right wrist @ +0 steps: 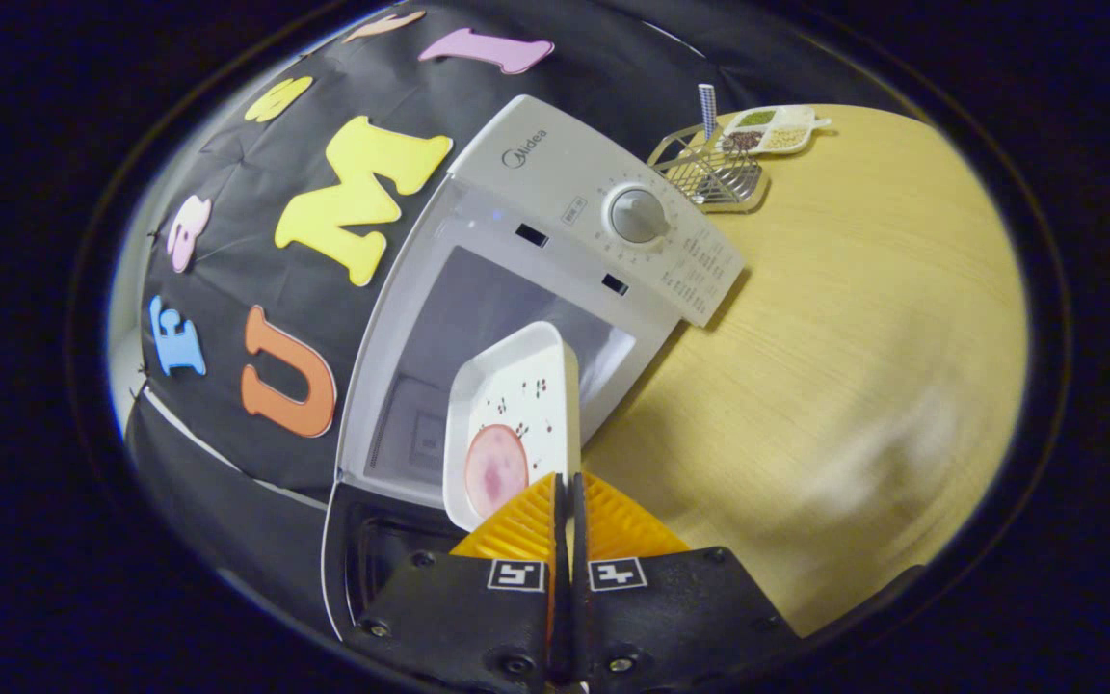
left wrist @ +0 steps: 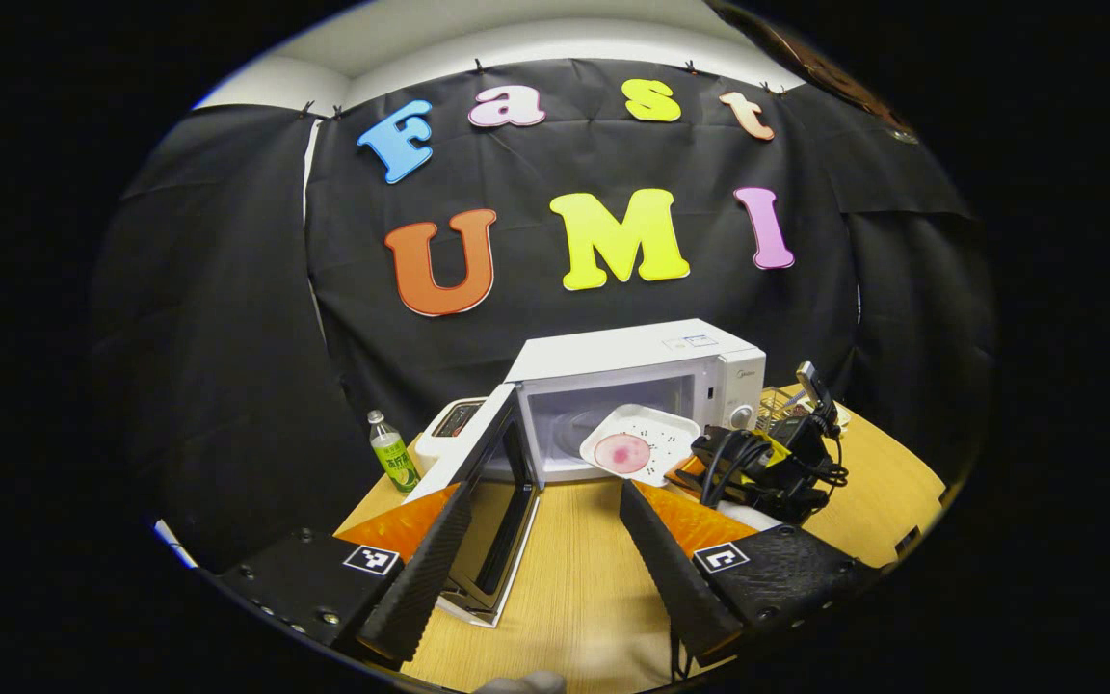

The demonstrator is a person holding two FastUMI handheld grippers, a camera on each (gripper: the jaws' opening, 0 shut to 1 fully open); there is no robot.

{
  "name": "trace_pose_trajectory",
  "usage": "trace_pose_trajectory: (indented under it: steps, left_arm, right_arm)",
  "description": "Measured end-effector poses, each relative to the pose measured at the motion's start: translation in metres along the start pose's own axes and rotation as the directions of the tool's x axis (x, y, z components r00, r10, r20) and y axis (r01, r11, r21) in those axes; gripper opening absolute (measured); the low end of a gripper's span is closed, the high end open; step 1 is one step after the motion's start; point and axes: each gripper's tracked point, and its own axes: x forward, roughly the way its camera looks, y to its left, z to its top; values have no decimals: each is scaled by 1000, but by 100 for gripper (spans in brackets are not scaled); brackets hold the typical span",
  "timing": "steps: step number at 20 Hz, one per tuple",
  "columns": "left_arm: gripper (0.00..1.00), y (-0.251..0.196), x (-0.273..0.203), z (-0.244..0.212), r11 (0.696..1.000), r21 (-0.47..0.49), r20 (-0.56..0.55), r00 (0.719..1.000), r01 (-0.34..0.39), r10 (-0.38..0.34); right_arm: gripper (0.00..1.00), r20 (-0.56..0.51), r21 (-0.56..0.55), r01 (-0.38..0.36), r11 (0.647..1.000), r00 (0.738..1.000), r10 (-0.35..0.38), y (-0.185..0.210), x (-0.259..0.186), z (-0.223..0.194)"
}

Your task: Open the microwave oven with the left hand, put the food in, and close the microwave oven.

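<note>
The microwave oven (left wrist: pixel 632 386) stands on the wooden table (left wrist: pixel 574 578) in front of the black cloth wall, and its door (left wrist: pixel 478 463) is swung wide open toward the left side. In the left gripper view, the left gripper (left wrist: pixel 541 549) hangs above the table in front of the oven with its two fingers spread well apart — they hold nothing, and the open door shows between and behind them. Farther off in the same view, the right gripper (left wrist: pixel 709 461) holds a white tray (left wrist: pixel 640 441) at the mouth of the oven cavity; on the tray lies a round pink slice of food (left wrist: pixel 623 453), and the tray has small dark specks on its surface. In the right gripper view, the right gripper (right wrist: pixel 566 525) has its fingers brought tightly together on the near rim of the white tray (right wrist: pixel 516 405), so the jaws pinch the tray edge between them. The tray is in front of the open cavity, with the slice of food (right wrist: pixel 495 469) near the gripper end; whether the tray already rests on the oven floor I cannot tell. To the left of the oven stands a green bottle (left wrist: pixel 391 453), and beside it a small white appliance (left wrist: pixel 454 424). On the right side of the oven — near the control knob (right wrist: pixel 637 215) — there is a wire rack (right wrist: pixel 709 173) and a small divided dish (right wrist: pixel 772 130) with grains.
</note>
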Motion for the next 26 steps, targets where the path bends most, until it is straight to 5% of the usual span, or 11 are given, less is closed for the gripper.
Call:
trace_pose_trajectory:
  steps: [9,21,26]
  left_arm:
    - [95,20,6,-11,998,-23,-20,999,-50,50]
    - [95,31,16,-27,998,-43,-48,997,-54,52]
    - [95,26,20,-26,997,-57,-43,998,-45,42]
  right_arm:
    - [4,139,88,36,996,989,-48,26,74,8]
    - [6,186,126,102,987,975,-124,19,156,20]
    - [17,228,68,48,997,972,-62,34,148,35]
